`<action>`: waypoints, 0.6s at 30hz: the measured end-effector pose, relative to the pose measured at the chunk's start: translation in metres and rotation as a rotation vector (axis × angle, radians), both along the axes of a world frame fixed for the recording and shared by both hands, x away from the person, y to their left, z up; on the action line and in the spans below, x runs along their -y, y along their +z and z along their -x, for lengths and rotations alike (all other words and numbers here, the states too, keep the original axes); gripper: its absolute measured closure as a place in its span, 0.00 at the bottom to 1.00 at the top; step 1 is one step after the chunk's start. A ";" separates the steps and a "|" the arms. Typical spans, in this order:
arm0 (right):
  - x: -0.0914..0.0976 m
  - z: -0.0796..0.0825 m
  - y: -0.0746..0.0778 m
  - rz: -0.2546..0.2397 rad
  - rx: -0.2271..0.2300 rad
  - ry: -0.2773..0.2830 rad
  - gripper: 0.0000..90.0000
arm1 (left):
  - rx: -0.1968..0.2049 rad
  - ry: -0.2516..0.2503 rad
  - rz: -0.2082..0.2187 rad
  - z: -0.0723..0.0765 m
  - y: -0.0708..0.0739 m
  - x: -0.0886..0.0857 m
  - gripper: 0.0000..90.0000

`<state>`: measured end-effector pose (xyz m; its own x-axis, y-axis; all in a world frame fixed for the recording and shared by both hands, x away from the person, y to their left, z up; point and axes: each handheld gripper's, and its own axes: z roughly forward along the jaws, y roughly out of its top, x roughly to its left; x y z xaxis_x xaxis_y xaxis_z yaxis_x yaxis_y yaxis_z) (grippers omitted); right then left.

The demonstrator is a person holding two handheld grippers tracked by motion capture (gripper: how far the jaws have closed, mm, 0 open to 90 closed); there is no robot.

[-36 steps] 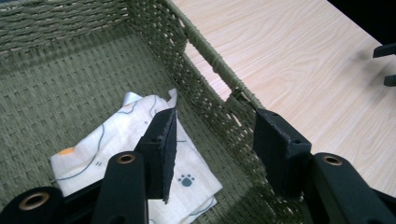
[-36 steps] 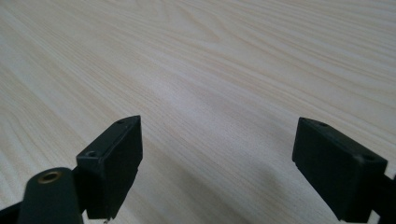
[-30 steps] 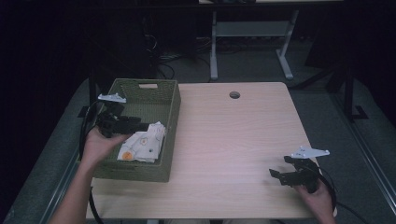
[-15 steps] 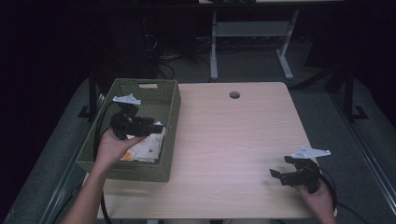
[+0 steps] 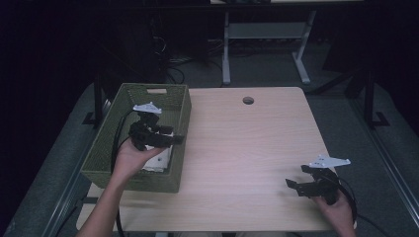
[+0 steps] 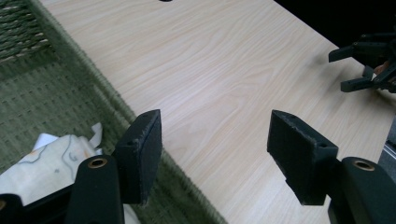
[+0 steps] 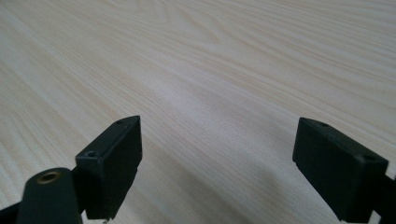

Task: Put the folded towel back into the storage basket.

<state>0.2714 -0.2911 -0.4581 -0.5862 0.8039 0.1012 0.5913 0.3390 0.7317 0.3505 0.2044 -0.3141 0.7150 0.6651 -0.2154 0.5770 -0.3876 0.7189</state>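
My left gripper (image 5: pixel 170 139) hovers over the right-hand rim of a green woven basket (image 5: pixel 111 148) that stands at the left edge of a pale wooden table (image 5: pixel 247 148). Its jaws have just been opening and now stand apart with nothing between them; in the left gripper view they frame bare wood and the basket's rim. The gripper lies roughly level, its long axis running across the table, jaw tips pointing right toward the middle of the tabletop. Inside the basket, just below and behind the jaws, lies a crumpled white packet (image 6: pixel 51 161) with faint printed marks. It rests on the basket floor near the right wall, and its long side seems to run from the near end of the basket toward the far end. In the high view my hand and gripper cover most of it, and in the left gripper view the jaw and the frame's edge cut it off, so I cannot read the print or make out its full outline. My right gripper (image 5: pixel 296 186) rests low over the table's near right corner, well apart from the basket, its jaws spread wide and empty, pointing left across the wood. The room beyond the table is too dark to make out.
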 end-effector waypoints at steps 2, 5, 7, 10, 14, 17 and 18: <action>0.000 0.000 0.000 -0.002 -0.001 -0.001 0.17 | -0.003 -0.006 0.007 0.000 -0.001 0.003 0.39; 0.000 0.001 0.000 -0.001 0.001 -0.002 0.17 | -0.006 -0.010 0.007 0.001 -0.003 0.008 0.37; 0.001 0.001 0.001 -0.001 0.005 0.000 0.17 | -0.008 -0.008 0.010 0.002 -0.005 0.012 0.35; 0.001 0.002 0.001 -0.004 0.005 -0.002 0.17 | -0.009 -0.012 0.014 0.003 -0.006 0.018 0.33; 0.002 0.002 0.001 -0.004 0.002 -0.004 0.17 | 0.001 -0.026 0.023 0.005 -0.005 0.027 0.32; 0.002 0.002 0.001 -0.006 0.007 -0.004 0.17 | 0.006 -0.039 0.028 0.008 -0.005 0.035 0.32; 0.002 0.003 0.001 -0.008 0.004 -0.004 0.17 | 0.005 -0.043 0.029 0.008 -0.004 0.038 0.31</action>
